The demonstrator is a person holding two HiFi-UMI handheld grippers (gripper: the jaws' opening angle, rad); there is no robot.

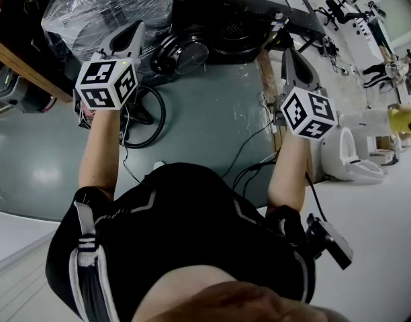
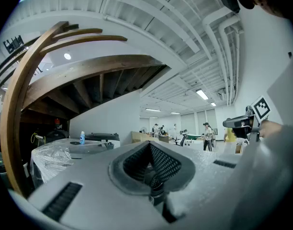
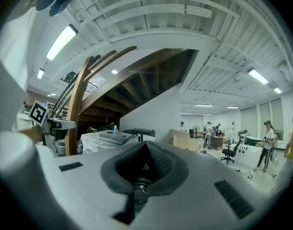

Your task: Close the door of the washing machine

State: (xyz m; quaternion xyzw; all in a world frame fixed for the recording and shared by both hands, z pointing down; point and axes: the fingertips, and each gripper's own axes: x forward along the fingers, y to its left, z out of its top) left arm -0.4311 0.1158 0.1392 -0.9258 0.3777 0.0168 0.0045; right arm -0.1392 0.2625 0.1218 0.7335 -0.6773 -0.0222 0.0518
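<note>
Both grippers are held level in front of the person, side by side over the grey floor. My left gripper (image 1: 133, 30) is shut with nothing between its jaws, and its pads meet at the tip in its own view (image 2: 149, 146). My right gripper (image 1: 289, 54) is shut and holds nothing too (image 3: 145, 146). Ahead stands a plastic-wrapped machine (image 1: 108, 5) with a blue bottle (image 2: 82, 137) on its top. Next to it is a black machine (image 1: 239, 22) with a round dark door (image 1: 185, 54) at its front. Neither gripper touches any machine.
Black cables (image 1: 148, 116) loop across the floor between the grippers. A curved wooden stair beam (image 2: 22, 104) rises at the left. A white toilet-like fixture (image 1: 350, 156) stands at the right. People and an office chair (image 3: 229, 153) are far off in the hall.
</note>
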